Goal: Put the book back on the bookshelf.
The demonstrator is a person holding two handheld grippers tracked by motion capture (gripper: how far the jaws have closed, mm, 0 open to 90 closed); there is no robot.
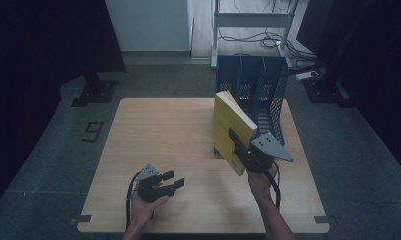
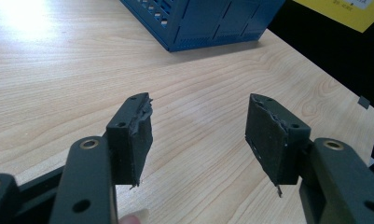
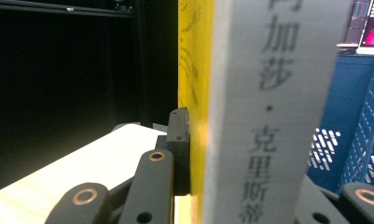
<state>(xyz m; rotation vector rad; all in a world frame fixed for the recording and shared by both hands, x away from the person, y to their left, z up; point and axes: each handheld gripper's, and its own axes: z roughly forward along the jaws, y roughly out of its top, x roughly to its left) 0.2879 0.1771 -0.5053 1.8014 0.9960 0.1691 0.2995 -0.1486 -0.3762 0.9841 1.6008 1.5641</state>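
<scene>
The right hand-held gripper (image 1: 240, 150) is clamping the yellow book (image 1: 229, 127) upright near the blue file rack (image 1: 268, 95); the left hand-held gripper (image 1: 174, 181) is resting open and empty on the table (image 1: 158, 130).

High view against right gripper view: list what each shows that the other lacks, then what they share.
High view alone: the left gripper, open and empty above the table, both of the person's forearms, and the full blue file rack with its dividers.
Right gripper view alone: the dark characters printed on the book's pale spine and a lit screen at the upper right corner.
Shared: the yellow book clamped upright in the right gripper, with the blue rack behind it.
</scene>
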